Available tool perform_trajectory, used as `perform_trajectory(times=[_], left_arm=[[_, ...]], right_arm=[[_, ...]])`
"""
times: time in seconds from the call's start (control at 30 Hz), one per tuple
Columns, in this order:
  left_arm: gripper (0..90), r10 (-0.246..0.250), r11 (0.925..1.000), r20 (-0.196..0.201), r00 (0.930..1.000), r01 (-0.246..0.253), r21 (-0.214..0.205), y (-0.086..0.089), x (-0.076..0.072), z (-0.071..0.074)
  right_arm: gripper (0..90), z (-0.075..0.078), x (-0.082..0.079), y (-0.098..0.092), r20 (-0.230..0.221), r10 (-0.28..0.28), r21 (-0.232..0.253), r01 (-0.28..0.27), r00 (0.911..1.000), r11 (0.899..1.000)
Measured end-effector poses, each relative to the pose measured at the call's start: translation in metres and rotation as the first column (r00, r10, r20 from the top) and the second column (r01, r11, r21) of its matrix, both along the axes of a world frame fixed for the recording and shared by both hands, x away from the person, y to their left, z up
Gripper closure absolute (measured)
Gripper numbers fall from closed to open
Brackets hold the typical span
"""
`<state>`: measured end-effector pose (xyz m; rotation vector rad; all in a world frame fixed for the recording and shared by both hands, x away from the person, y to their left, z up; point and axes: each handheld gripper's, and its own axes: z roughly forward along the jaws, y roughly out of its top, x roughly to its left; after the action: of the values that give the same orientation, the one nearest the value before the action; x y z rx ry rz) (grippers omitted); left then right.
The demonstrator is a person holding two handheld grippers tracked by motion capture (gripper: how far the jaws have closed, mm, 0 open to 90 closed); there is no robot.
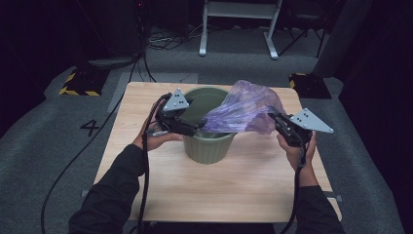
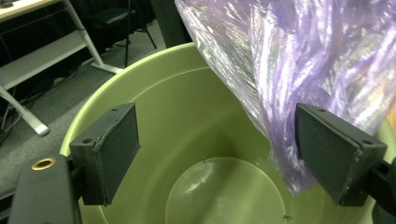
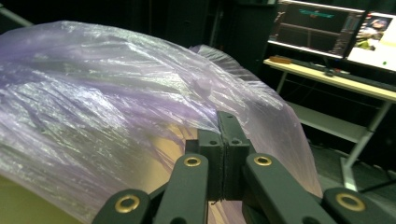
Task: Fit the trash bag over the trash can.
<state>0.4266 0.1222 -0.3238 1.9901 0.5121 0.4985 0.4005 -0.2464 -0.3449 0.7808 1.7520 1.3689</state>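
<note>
Right gripper (image 3: 223,154) is clamped tight on the purple bag (image 1: 246,111); the bag stretches over the green bin (image 1: 208,146) at the table's (image 1: 195,190) middle. Left gripper (image 2: 215,154) hangs over the bin's mouth, jaws spread wide, bag brushing one pad.

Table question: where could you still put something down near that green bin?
The table is bare in front of the green bin, between the person's forearms, and at its far left corner. It's crowded around the bin's rim: purple bag, left gripper, right gripper.
</note>
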Motion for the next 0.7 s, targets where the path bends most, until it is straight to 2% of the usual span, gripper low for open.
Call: perform_trajectory(times=[0.1, 0.17, 0.2, 0.33, 0.5, 0.7], left_arm=[[16.2, -0.007, 0.9997, -0.015, 0.9999, 0.007, -0.021, -0.001, 0.001, 0.0], [16.3, 0.008, 1.0, -0.007, 0.9999, -0.008, -0.002, -0.006, 0.001, 0.0], [16.3, 0.002, 1.0, -0.008, 1.0, -0.002, -0.006, -0.009, 0.0, 0.001], [16.1, -0.022, 0.9996, -0.007, 0.9997, 0.022, -0.017, -0.014, -0.004, 0.002], [16.2, -0.063, 0.9977, 0.013, 0.9979, 0.063, -0.023, -0.019, -0.014, 0.008], [16.9, -0.122, 0.9923, 0.031, 0.992, 0.123, -0.017, -0.03, -0.025, 0.012]], right_arm=[[89.7, 0.003, 0.004, 0.002, 0.008, -0.038, -0.009, 0.038, 0.9992, 0.999], [89.6, 0.005, 0.007, 0.006, 0.006, -0.028, -0.003, 0.028, 0.9996, 1.0], [89.6, 0.006, 0.008, 0.009, 0.017, -0.03, -0.015, 0.03, 0.9994, 0.999], [88.5, 0.01, 0.005, 0.027, 0.048, 0.02, -0.084, -0.015, 0.9987, 0.996], [86.6, 0.012, 0.001, 0.043, 0.037, 0.094, -0.13, -0.088, 0.9949, 0.988], [86.9, 0.018, -0.006, 0.062, 0.037, 0.162, -0.185, -0.152, 0.9861, 0.971]])
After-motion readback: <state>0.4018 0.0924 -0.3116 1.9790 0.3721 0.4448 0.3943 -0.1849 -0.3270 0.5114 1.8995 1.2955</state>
